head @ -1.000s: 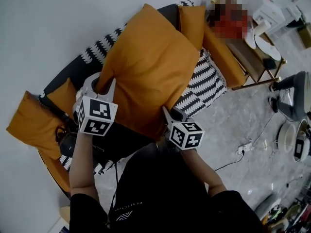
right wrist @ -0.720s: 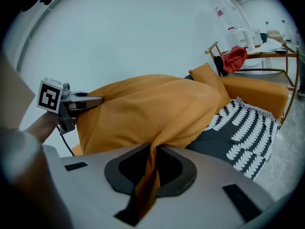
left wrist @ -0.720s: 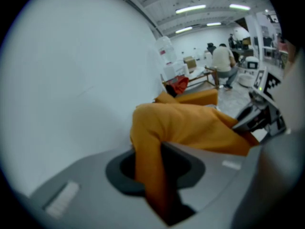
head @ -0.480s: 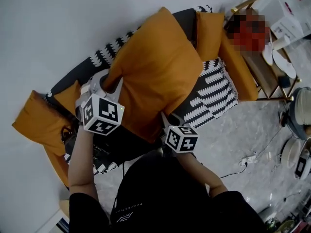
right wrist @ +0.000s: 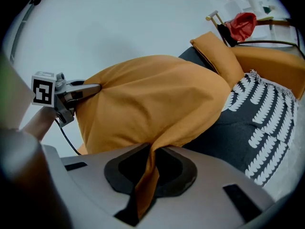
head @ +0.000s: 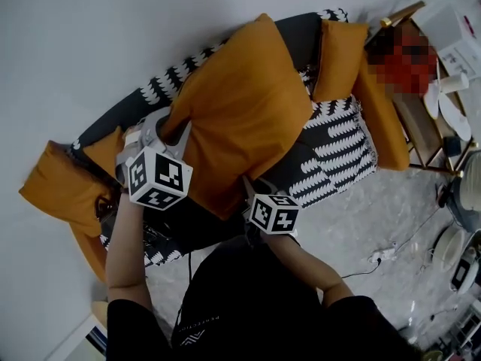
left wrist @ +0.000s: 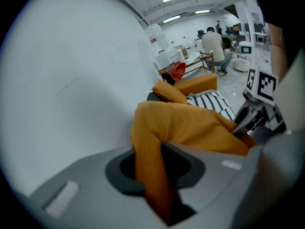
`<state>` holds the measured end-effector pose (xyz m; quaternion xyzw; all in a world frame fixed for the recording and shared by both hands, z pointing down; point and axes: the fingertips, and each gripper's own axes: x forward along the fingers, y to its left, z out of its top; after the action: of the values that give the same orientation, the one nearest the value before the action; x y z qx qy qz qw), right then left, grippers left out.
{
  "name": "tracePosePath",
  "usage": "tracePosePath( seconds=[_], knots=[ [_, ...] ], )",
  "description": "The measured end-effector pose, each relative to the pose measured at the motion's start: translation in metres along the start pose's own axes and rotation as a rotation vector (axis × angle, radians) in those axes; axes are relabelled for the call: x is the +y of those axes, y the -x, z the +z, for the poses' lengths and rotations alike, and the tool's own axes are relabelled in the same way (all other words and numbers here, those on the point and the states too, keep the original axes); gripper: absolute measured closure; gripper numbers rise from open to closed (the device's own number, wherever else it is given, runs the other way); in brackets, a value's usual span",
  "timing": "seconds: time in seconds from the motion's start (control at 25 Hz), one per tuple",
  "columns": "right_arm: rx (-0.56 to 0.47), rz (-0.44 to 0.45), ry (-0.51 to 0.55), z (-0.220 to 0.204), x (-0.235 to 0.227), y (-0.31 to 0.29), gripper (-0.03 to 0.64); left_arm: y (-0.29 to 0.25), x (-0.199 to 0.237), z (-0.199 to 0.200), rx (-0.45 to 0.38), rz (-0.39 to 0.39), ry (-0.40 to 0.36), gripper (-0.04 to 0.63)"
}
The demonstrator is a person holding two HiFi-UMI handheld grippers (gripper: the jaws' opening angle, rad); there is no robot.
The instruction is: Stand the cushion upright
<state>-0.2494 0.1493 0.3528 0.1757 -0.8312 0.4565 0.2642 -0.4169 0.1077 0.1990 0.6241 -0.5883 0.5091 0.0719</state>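
Your left tongs (head: 167, 125) are pinching the orange cushion (head: 237, 104) at nine o'clock. Your right tongs (head: 246, 189) are pinching it at six.

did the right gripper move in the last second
Yes. In the head view the right gripper, shut on the cushion, has shifted left, away from the patterned throw.

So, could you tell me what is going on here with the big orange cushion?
A person holds a tool in each hand. The left tool and the right tool are each clamped on a corner of the big orange cushion, holding it over the seat of the sofa with the black-and-white cover. Smaller orange cushions lie at both ends of the sofa.
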Motion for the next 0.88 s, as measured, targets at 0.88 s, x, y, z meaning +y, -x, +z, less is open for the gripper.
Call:
tracePosePath(
  seconds=[0.88],
  knots=[
    [0.246,0.069,0.024,-0.035,0.005,-0.110,0.577,-0.055,0.026,-0.087,0.150,0.073,0.135,0.451]
  ],
)
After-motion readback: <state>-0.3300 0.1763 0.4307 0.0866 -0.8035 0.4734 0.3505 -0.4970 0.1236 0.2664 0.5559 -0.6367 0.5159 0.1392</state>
